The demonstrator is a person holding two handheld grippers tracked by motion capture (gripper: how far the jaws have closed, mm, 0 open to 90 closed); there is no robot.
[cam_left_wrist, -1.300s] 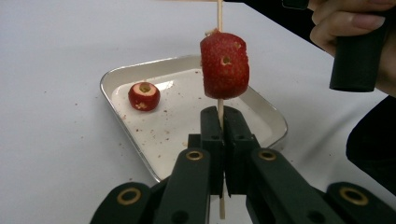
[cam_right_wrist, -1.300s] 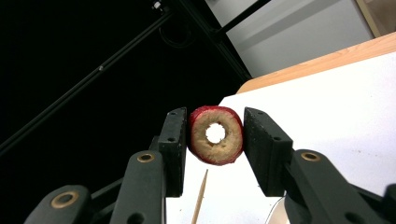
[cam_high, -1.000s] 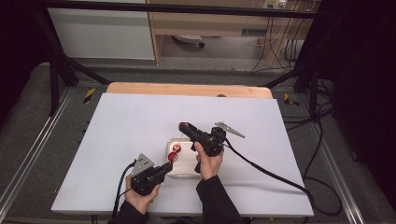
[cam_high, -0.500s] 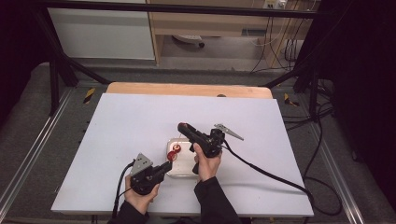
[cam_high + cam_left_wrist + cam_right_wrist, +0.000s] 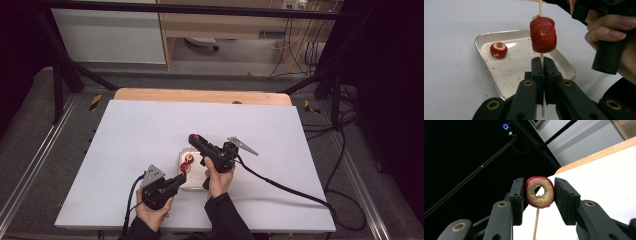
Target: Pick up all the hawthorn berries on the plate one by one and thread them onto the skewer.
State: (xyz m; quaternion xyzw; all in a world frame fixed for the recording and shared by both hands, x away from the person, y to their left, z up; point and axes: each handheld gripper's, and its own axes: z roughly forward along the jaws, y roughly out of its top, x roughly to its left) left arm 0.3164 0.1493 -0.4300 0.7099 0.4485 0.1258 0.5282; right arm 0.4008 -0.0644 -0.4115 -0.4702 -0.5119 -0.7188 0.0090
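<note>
Your left gripper (image 5: 542,65) is clamping a thin wooden skewer (image 5: 541,59) between its jaws, which are pressed tight on the stick. The skewer is standing upright and is carrying a red fruit piece (image 5: 543,34) threaded just above the jaw tips. Behind it, a shallow metal tray (image 5: 483,39) is resting on the white table (image 5: 446,72), and a second cored red piece (image 5: 498,49) is lying in the tray's far left area among crumbs. Your right gripper (image 5: 538,192) is pinching a ring-shaped fruit slice (image 5: 539,192) by its red skin, with both jaws touching it and the hollow centre facing the camera. The skewer tip is showing just below that slice.
</note>
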